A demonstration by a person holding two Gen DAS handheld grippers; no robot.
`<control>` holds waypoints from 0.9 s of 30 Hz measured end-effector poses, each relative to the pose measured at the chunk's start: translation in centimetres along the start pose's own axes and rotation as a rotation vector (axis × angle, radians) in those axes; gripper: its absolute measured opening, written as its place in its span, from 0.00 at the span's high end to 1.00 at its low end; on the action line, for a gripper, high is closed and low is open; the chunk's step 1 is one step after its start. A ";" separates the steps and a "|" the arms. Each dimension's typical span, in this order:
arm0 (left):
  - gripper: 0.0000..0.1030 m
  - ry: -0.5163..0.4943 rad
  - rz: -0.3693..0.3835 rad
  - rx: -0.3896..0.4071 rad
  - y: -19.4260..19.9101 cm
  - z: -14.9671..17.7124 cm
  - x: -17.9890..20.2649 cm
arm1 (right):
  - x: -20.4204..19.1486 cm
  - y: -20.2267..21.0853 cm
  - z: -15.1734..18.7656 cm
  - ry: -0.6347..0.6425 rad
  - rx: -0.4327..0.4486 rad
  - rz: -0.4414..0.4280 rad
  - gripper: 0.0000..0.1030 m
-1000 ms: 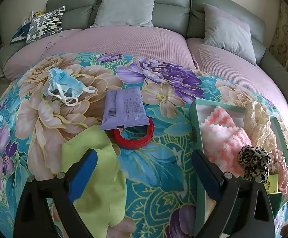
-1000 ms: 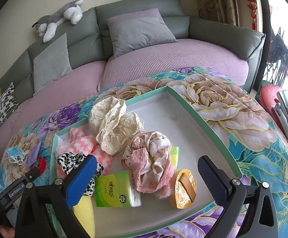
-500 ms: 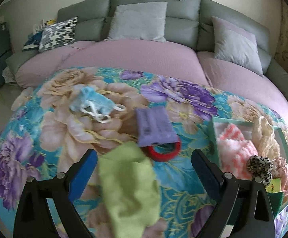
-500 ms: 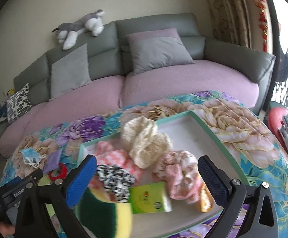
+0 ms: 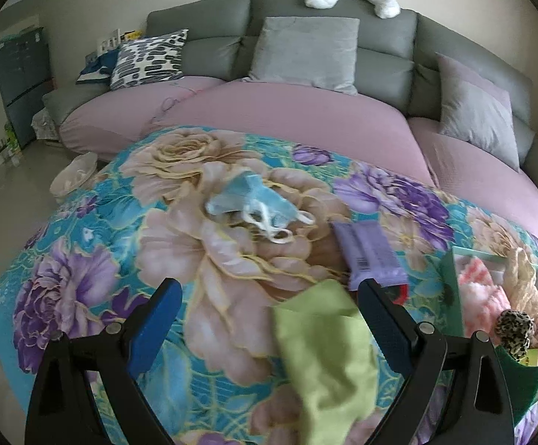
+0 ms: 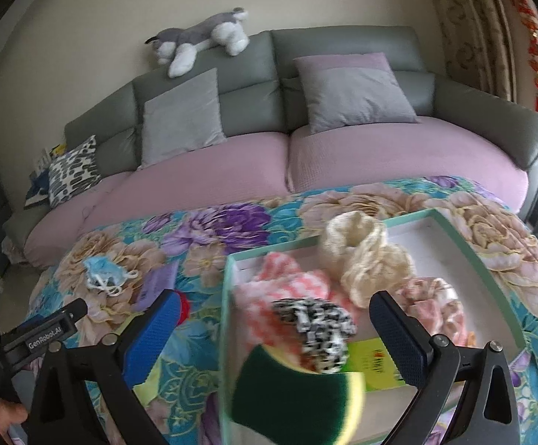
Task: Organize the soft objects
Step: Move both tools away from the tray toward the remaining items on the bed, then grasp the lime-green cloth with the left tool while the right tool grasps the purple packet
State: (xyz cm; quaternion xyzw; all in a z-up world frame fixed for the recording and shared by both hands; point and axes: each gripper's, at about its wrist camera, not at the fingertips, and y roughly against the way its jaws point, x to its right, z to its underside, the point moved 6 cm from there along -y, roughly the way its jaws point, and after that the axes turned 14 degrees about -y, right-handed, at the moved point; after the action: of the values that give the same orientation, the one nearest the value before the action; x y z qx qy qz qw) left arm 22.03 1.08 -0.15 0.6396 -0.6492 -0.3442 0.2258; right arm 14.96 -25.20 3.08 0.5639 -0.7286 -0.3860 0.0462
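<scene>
My left gripper (image 5: 269,315) is open and empty above a floral blanket (image 5: 202,259). A lime green cloth (image 5: 324,352) lies just under its right finger. Beyond it lie a blue face mask (image 5: 254,200), a purple packet (image 5: 369,256) and a red tape ring (image 5: 400,293). My right gripper (image 6: 276,337) is also open and empty, over the near left corner of a mint tray (image 6: 228,296). The tray holds a green-and-yellow sponge (image 6: 295,389), a spotted scrunchie (image 6: 321,330), pink knitwear (image 6: 284,285), cream lace (image 6: 365,256), a pink floral cloth (image 6: 432,307) and a tissue pack (image 6: 376,367).
A grey sofa with mauve seat covers (image 5: 306,111) curves behind the blanket, with cushions (image 5: 306,52) and a plush dog (image 6: 198,40) on its back. A pale bowl (image 5: 72,178) sits on the floor at the left. A hand (image 6: 6,415) holds the left gripper (image 6: 43,330).
Both views have pulled back and tilted up, showing more sofa and the plush dog. The left gripper has swung left, so the green cloth now sits under its right finger.
</scene>
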 end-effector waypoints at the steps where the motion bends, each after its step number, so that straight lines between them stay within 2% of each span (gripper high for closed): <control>1: 0.07 0.008 -0.001 -0.001 0.0 0.1 -0.5 | -0.6 -0.1 0.3 0.010 -0.004 -0.005 0.00; 9: 0.07 0.048 -0.017 -0.036 -0.8 0.9 -3.3 | -5.3 -1.5 2.7 0.084 -0.052 -0.065 0.00; 16: 0.07 0.061 0.016 -0.086 -2.0 1.9 -3.8 | -8.5 -3.8 5.7 0.142 -0.135 -0.098 0.00; 21: 0.07 0.040 0.050 -0.123 -3.0 2.6 -3.3 | -8.7 -4.6 6.6 0.173 -0.153 -0.059 0.00; 27: 0.07 0.048 0.085 -0.164 -4.3 3.8 -2.8 | -7.1 -5.3 6.1 0.130 -0.162 -0.023 0.00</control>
State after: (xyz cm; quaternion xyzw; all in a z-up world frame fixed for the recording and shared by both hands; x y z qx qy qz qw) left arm 22.36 4.68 -5.38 0.5989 -0.6398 -0.3709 0.3072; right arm 18.57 -16.32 -1.81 0.5906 -0.6838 -0.4070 0.1343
